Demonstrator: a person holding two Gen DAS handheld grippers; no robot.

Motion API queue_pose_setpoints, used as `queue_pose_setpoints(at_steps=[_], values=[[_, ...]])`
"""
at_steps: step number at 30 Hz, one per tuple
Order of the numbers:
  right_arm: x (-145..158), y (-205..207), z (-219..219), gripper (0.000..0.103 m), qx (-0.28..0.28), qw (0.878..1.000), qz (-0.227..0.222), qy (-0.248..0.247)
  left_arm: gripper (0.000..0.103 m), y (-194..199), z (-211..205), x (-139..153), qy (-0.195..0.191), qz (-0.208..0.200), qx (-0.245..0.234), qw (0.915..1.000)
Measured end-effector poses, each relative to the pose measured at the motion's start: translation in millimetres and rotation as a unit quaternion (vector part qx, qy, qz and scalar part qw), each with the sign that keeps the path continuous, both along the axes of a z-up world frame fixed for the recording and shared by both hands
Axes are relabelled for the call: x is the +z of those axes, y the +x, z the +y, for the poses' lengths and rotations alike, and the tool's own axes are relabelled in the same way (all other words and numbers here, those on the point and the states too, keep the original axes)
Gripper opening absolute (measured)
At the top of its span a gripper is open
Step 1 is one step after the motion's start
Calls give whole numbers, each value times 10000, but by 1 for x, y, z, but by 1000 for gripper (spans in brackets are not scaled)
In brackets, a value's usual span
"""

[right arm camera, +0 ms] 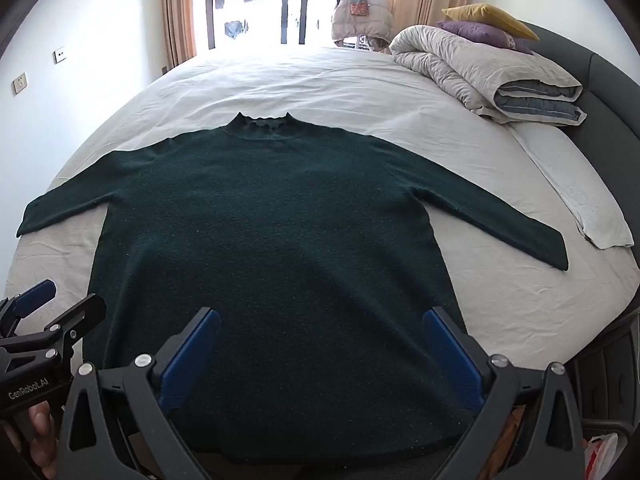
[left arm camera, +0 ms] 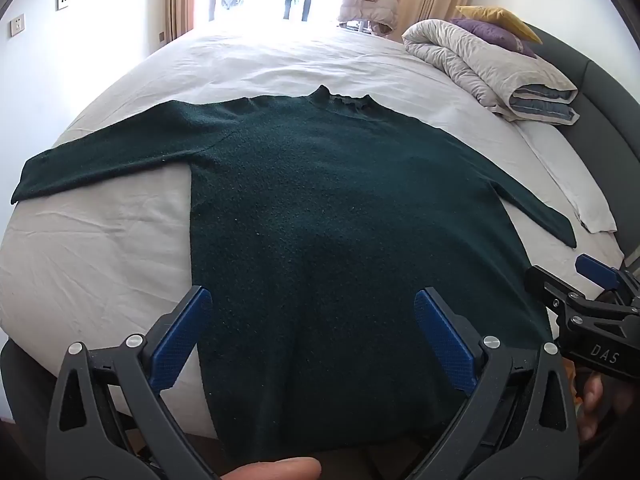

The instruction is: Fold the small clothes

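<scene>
The dark green sweater [right arm camera: 280,248] is lying flat on the bed [right arm camera: 320,80], sleeves spread; no fold is being shown yet. The left gripper [left arm camera: 312,340] and right gripper [right arm camera: 320,356] are being held wide, empty, above the hem.

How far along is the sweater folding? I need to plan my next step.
Done: the dark green sweater lies flat on the bed, both sleeves spread out. In hand: nothing; the left gripper and right gripper hover open over its hem. Left: every fold.
</scene>
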State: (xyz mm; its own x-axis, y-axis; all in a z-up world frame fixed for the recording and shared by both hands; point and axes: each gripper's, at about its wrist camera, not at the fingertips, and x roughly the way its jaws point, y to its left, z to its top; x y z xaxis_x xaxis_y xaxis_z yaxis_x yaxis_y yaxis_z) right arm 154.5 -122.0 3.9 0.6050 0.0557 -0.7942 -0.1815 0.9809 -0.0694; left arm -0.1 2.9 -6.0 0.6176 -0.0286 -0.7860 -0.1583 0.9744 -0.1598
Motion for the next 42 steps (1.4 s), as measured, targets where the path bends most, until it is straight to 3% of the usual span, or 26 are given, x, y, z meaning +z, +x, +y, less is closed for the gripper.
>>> queue_pose_setpoints(at_steps=[42], values=[[-14, 0, -2, 103, 22, 10000, 65, -25, 103, 0, 2, -2, 55, 68, 97, 9999]])
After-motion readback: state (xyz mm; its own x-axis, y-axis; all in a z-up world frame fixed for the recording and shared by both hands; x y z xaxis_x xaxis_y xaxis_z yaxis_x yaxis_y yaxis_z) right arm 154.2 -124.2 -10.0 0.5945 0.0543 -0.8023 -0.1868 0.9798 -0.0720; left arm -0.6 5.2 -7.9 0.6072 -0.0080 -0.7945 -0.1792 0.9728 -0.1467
